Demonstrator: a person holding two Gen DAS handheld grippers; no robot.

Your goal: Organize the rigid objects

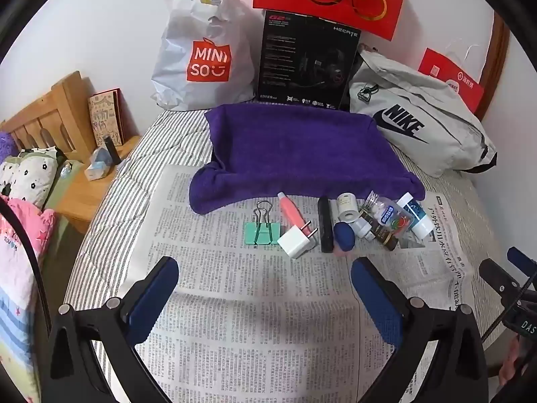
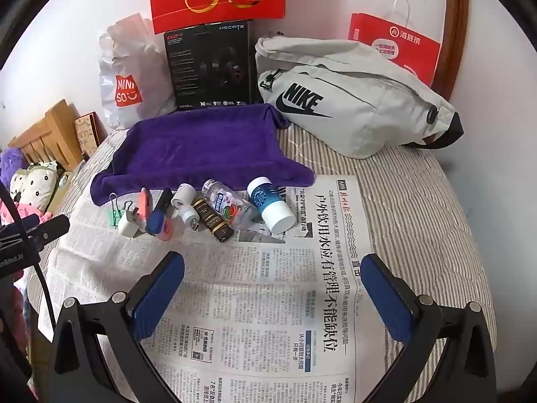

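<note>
Purple towel (image 1: 295, 147) draped over a tray-like form at 12 o'clock on the bed; nothing on it. Small items in a row on the newspaper (image 1: 255, 319) just below the towel's near edge: green binder clip (image 1: 262, 231), white plug (image 1: 295, 243) with prongs toward 1 o'clock, black stick (image 1: 325, 225) lengthwise 12 to 6, blue-and-white bottle (image 2: 270, 206) lying with cap toward 5 o'clock. Left gripper (image 1: 265, 297) and right gripper (image 2: 273, 294) both spread wide, empty, hovering above the paper.

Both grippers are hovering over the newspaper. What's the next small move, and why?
Probably ease the left gripper forward onto the green binder clip. Both grippers are open and empty, and the clip lies at the left end of the row, with clear newspaper on its left.
</note>
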